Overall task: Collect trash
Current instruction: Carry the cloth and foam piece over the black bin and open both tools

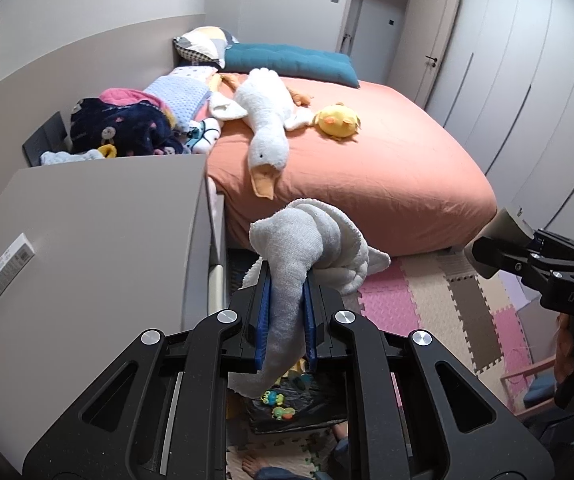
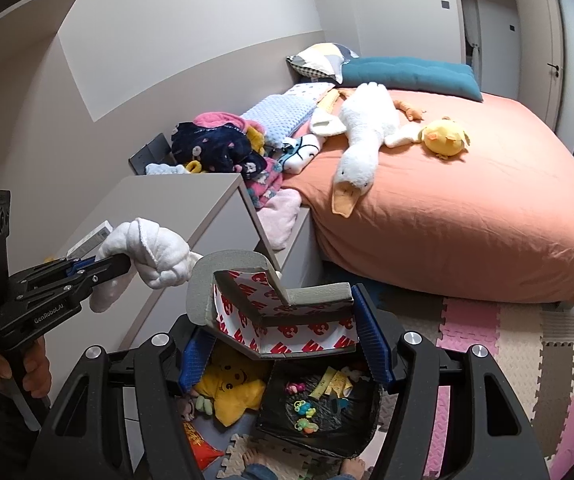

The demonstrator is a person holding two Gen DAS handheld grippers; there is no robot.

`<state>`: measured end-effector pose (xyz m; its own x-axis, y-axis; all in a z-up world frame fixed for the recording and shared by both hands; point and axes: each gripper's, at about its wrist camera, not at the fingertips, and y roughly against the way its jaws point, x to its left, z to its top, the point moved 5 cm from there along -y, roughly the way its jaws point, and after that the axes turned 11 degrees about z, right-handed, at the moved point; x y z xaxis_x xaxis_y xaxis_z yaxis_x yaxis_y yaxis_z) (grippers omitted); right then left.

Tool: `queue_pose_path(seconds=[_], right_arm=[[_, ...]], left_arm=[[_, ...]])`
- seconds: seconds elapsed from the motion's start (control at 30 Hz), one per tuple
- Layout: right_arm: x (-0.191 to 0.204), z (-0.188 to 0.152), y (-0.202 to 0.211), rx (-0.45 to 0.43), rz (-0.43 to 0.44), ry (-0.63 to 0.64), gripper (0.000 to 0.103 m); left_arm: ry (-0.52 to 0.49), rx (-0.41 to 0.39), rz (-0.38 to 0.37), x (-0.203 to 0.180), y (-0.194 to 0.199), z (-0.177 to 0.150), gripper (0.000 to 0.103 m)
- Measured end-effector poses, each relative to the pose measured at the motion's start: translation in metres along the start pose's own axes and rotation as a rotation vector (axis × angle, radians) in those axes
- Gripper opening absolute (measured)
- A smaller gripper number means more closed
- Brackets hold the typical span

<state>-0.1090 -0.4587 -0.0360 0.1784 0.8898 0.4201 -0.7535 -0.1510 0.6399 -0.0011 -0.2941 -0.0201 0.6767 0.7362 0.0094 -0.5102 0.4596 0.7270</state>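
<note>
My left gripper (image 1: pixel 287 280) is shut on a knotted white cloth (image 1: pixel 311 236), which bulges past the fingertips and hangs down behind the pads. The right wrist view shows the same gripper (image 2: pixel 115 264) and cloth (image 2: pixel 159 252) at the left, beside the cabinet. My right gripper (image 2: pixel 283 320) is shut on a bent grey foam corner strip (image 2: pixel 247 276) with a red-and-white printed backing, its blue pads pressing both sides. In the left wrist view that gripper (image 1: pixel 483 256) shows at the right edge. Below both stands a bin lined with a black bag (image 2: pixel 275 392), holding small toys and scraps.
A grey cabinet (image 1: pixel 107 220) with a small white box (image 1: pixel 1 276) on top stands at the left. The orange bed (image 1: pixel 367 168) carries a white goose plush (image 1: pixel 267 120) and a yellow chick (image 1: pixel 337 120). A yellow plush (image 2: pixel 231 388) and bare feet (image 2: pixel 253 460) are on the foam-tile floor.
</note>
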Motion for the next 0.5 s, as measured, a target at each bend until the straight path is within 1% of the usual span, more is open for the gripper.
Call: queue_pose_path(seconds=[0.27,0.43,0.5], right_arm=[[-0.012,-0.007,0.007,0.008,-0.010,-0.008,0.066],[-0.017,-0.014,0.008,0.026,-0.006,-0.016,0.066],[-0.017,-0.016,0.006,0.038,-0.002,-0.016,0.066]], left_arm=[[-0.035,0.018,-0.028,-0.020,-0.008,-0.006,0.014],[-0.054,0.046,-0.038,-0.031,-0.016,-0.014,0.014],[-0.066,0.070,-0.038,-0.034,-0.021,-0.019,0.014]])
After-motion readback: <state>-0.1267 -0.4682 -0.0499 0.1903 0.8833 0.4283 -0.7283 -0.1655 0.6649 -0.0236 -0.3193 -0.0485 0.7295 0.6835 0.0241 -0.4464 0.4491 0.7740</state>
